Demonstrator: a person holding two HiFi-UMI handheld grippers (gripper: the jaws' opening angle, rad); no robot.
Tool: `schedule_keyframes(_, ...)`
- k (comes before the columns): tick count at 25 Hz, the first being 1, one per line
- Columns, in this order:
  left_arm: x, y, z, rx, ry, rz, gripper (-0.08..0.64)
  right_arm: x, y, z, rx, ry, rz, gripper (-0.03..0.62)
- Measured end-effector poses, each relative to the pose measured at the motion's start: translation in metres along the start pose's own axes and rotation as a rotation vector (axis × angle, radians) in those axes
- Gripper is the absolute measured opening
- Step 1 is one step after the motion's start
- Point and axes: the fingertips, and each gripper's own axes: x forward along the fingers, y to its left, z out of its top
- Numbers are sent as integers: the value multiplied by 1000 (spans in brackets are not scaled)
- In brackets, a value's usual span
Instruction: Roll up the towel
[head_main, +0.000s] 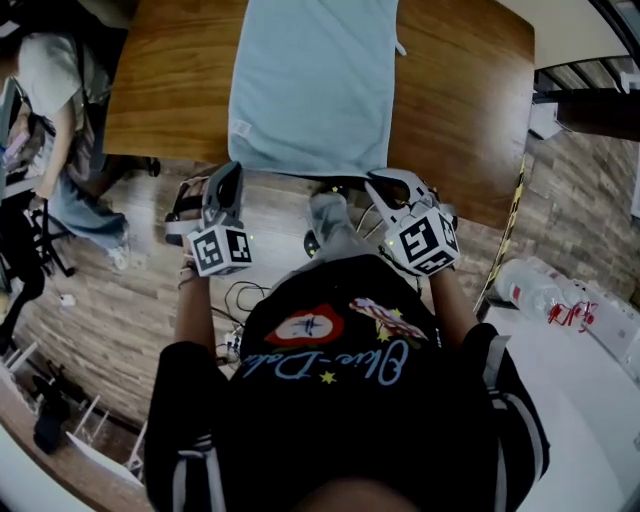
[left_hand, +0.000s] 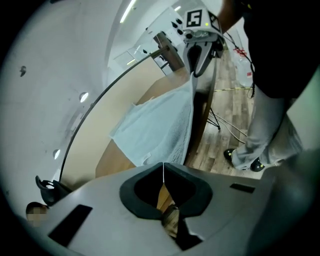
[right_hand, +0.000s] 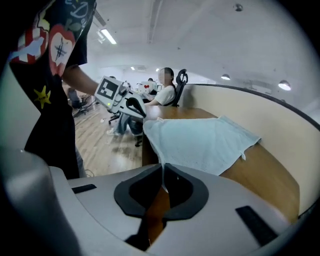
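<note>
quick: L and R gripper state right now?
left gripper: closed, pinching a near corner of the towel.
right gripper: closed, pinching the towel's other near corner.

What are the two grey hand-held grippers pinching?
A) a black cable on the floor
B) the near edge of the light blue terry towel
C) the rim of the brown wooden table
B: the left gripper and right gripper each have their jaws shut on a near corner of the light blue terry towel, which lies flat on the brown wooden table.
</note>
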Motion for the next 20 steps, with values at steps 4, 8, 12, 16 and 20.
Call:
schedule_keyframes(4, 9, -16, -1, 58, 11, -10, 20, 0, -4, 4, 1, -1, 12, 15)
schedule_keyframes(8, 18, -27, 1, 33, 14, -40, 194, 2, -4, 9, 21, -20, 25, 15)
schedule_keyframes(12, 25, -33, 1, 135, 36, -68, 193, 0, -7, 11, 42, -29, 31, 15)
schedule_keyframes(16, 24, -36, 0, 198, 35, -111, 92, 0, -12, 19, 59, -51, 26, 15)
schedule_keyframes(20, 16, -33, 0, 202, 28, -121, 39, -1, -14, 22, 64, -57, 22, 15)
